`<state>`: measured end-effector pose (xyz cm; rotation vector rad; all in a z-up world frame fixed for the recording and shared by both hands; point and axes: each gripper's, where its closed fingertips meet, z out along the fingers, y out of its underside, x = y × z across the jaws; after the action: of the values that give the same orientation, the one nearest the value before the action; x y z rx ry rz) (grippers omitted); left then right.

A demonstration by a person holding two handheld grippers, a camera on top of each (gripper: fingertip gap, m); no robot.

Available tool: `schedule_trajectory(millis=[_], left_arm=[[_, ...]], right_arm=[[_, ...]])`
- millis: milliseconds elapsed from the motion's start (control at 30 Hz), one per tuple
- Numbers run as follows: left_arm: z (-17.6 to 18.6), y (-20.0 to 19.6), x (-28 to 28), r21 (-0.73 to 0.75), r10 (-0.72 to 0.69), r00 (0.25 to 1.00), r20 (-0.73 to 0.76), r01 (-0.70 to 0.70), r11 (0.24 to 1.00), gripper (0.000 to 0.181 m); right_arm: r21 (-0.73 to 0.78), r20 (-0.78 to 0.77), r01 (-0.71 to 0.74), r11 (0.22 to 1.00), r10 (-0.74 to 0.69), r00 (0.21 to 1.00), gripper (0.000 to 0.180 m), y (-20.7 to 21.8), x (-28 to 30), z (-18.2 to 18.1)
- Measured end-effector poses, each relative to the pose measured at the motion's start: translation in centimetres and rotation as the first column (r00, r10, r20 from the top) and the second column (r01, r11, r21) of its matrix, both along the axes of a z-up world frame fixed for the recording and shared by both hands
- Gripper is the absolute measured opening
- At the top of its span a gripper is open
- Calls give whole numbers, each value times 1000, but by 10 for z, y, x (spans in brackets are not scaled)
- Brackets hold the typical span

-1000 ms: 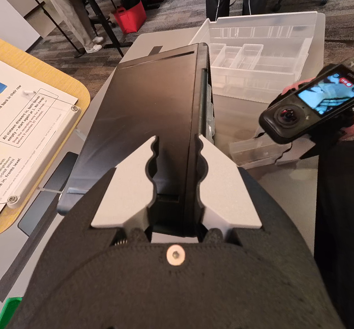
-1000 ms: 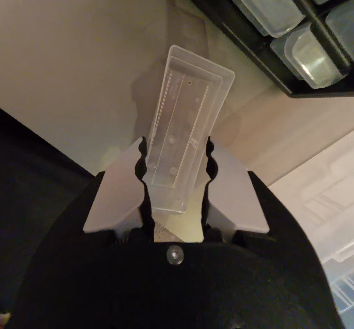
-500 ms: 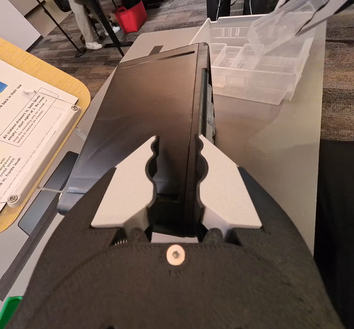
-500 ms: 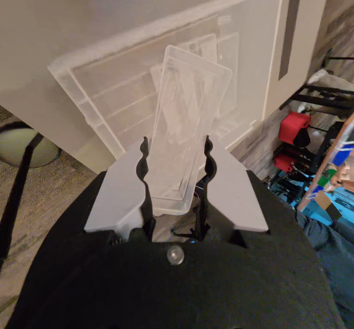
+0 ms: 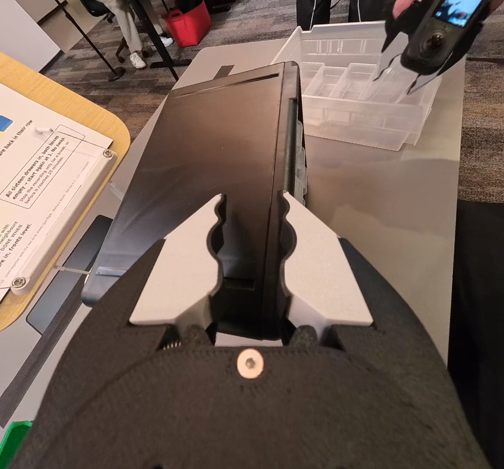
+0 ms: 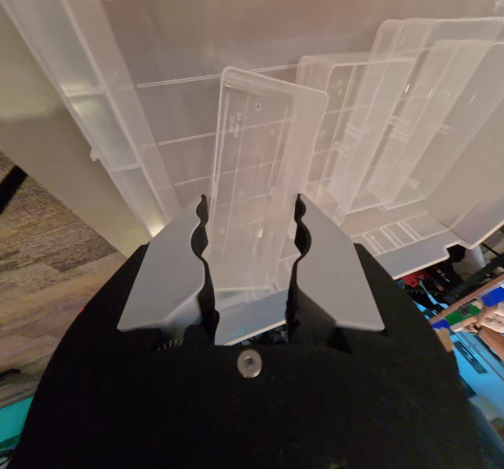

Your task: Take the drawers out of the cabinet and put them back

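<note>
Over the clear plastic tray point(image 6: 114, 117) at the far end of the grey bench point(image 5: 381, 210), the right gripper point(image 6: 251, 202) points down with a clear drawer point(image 6: 253, 172) clamped between its fingers point(image 6: 169, 262), which press on the drawer's two long sides near one end. The drawer tilts, its far end low inside the tray; whether it touches the tray floor cannot be told. Just beside it, toward the right of the right wrist view, other clear drawers point(image 6: 387, 133) lie in the tray, leaning and overlapping one another. From the left wrist view, the right gripper point(image 5: 395, 82) shows at the upper right with a small camera on it, its fingertips down in the tray point(image 5: 354, 117). Near the left gripper point(image 5: 251, 202), the black cabinet point(image 5: 207, 161) stands on the bench, seen from above. The grey fingers point(image 5: 185, 267) of the left gripper straddle the cabinet's near top edge with a gap between them; whether they press on the cabinet cannot be told. Clear drawer fronts point(image 5: 300, 166) peek out along the cabinet's right face. A wooden desk with a printed sheet point(image 5: 41, 172) sits to the left, and people's legs stand on the carpet beyond.
</note>
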<state>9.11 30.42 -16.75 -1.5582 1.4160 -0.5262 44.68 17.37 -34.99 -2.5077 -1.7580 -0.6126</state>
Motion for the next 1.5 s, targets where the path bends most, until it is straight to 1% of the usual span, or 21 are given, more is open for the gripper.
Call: schedule_trajectory(millis=[100,200,300,400,500,567,667,733,833,900,967,1000,1033,1133,1167,1267,1300,1333,1367,1500], left_arm=[[0,0,0,0,0,1000,0,0,1000,37],[0,0,0,0,0,1000,0,0,1000,37],[0,0,0,2,0,1000,1,0,1000,37],[0,0,0,2,-1,1000,1,1,1000,37],[0,0,0,1,0,1000,1,0,1000,37],[0,0,0,-2,9,1000,4,-9,1000,37],[0,1,0,-5,13,1000,4,-13,1000,38],[0,1,0,-11,17,1000,4,-17,1000,38],[0,1,-1,-17,23,1000,4,-23,1000,39],[0,1,-1,-29,22,1000,2,-22,999,41],[-1,0,-1,-34,23,1000,-6,-23,999,43],[-1,0,-1,-36,24,1000,-6,-24,999,44],[-1,0,-1,-35,24,1000,-7,-24,999,44],[-1,0,-1,-37,24,1000,-8,-25,999,44],[-1,0,-1,-39,25,1000,-8,-25,999,44],[-1,1,-3,-39,32,999,-11,-32,999,45],[0,4,-5,-34,48,999,-10,-48,998,49],[2,8,-8,-21,68,998,-10,-68,997,50],[4,10,-11,-14,74,997,-10,-74,997,55],[18,20,-27,24,125,992,-3,-124,992,54]], right_arm=[[50,65,-4,999,1,998,68,13,9,-2],[93,70,25,995,-32,997,78,19,13,-1],[126,64,67,990,-75,995,76,17,14,7],[216,3,134,967,-138,990,73,16,11,25],[353,-111,240,904,-215,970,63,19,13,51],[425,-180,334,841,-283,942,63,19,25,66],[484,-272,473,736,-387,881,64,14,52,78],[468,-368,589,659,-460,808,64,8,70,76],[381,-522,758,529,-553,649,64,-2,93,60],[297,-583,830,473,-598,550,70,-10,103,45],[226,-622,868,441,-621,477,66,-13,106,30],[198,-629,876,440,-628,458,64,-13,106,23],[177,-635,876,448,-628,449,56,-12,104,17],[123,-661,883,453,-626,413,24,-8,99,5],[99,-677,888,449,-624,391,9,-6,97,2],[45,-728,903,426,-605,322,5,-2,94,0],[29,-736,903,428,-603,309,4,-2,93,1],[17,-742,904,428,-601,298,4,-4,91,1],[8,-745,905,426,-601,289,4,-6,90,1],[0,-748,900,435,-598,289,3,-25,82,13]])
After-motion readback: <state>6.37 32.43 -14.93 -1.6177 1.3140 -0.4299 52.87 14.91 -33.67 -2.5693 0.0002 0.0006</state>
